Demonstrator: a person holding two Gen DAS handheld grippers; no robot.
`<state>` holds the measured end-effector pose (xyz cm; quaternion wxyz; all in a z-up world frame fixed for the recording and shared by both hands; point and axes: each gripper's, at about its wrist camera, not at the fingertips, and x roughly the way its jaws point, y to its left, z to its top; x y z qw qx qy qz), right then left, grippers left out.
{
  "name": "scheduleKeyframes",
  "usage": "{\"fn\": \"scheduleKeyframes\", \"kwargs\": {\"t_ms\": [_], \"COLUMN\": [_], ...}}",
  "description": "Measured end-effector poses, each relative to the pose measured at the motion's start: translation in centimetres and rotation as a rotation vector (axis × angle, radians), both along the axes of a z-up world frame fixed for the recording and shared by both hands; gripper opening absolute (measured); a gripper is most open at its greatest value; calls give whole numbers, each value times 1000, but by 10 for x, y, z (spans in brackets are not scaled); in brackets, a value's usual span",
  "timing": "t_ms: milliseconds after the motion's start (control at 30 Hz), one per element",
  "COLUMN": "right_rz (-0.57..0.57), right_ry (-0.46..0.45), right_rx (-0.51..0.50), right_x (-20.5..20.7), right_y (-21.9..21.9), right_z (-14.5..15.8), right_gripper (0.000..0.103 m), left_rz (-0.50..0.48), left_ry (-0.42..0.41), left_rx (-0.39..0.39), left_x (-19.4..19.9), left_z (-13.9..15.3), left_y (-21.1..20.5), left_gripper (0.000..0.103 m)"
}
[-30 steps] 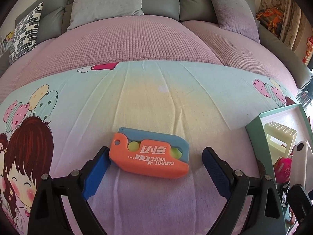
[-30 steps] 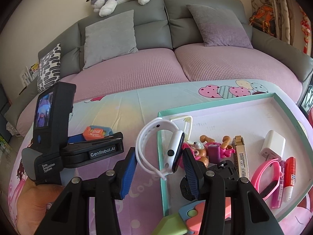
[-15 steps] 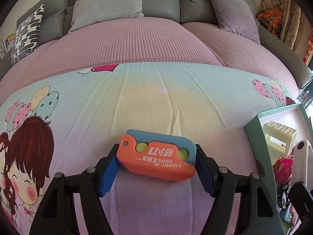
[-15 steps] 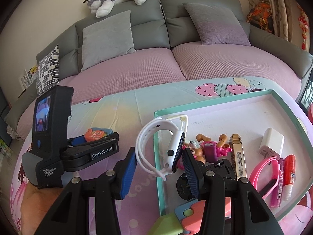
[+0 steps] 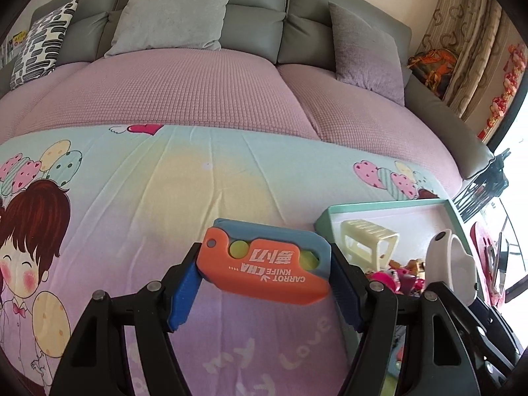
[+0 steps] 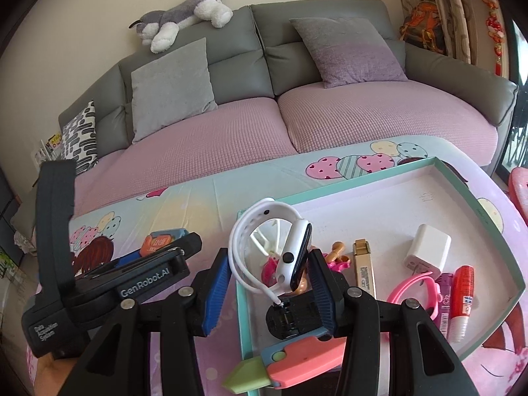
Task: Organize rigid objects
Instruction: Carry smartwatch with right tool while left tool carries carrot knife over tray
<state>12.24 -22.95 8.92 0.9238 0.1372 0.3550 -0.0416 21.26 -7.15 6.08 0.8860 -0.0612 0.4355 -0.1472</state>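
Nearest the viewer, the left gripper (image 5: 265,283) has just closed its jaws and clamps the orange-and-blue carrot knife (image 5: 264,264) above the cartoon-print sheet (image 5: 132,198). Beside it, the right gripper (image 6: 269,283) grips a white smartwatch (image 6: 290,250) over the near-left corner of the teal tray (image 6: 488,211). Beyond stands the grey sofa (image 6: 297,26).

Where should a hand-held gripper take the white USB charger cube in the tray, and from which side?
Grip the white USB charger cube across its two flat, parallel side faces, coming from above. It lies alone on the tray floor with bare space behind and beside it; the pink band and the red tube crowd only its near edge, so a top-down approach looks clearest.
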Motion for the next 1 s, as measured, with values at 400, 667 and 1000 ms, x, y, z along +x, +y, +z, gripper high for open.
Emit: {"fn": "scheduleKeyframes", "kwargs": {"t_ms": [400, 667, 1000], "right_rz": [-109, -148, -212], "right_ry": [26, 58, 100], "right_rx": [10, 20, 16], "right_x": [-19, -26, -33], "right_y": [-59, -86, -114], "right_z": [6, -1, -10], "right_gripper": [51, 51, 51], "left_rz": [-63, -98, -160], "left_ry": [-54, -62, -59], "left_rx": [-33, -38, -35], "left_x": [-35, -47, -55], "left_z": [26, 29, 24], "left_y": [-47, -76, -100], "left_gripper": [73, 73, 73]}}
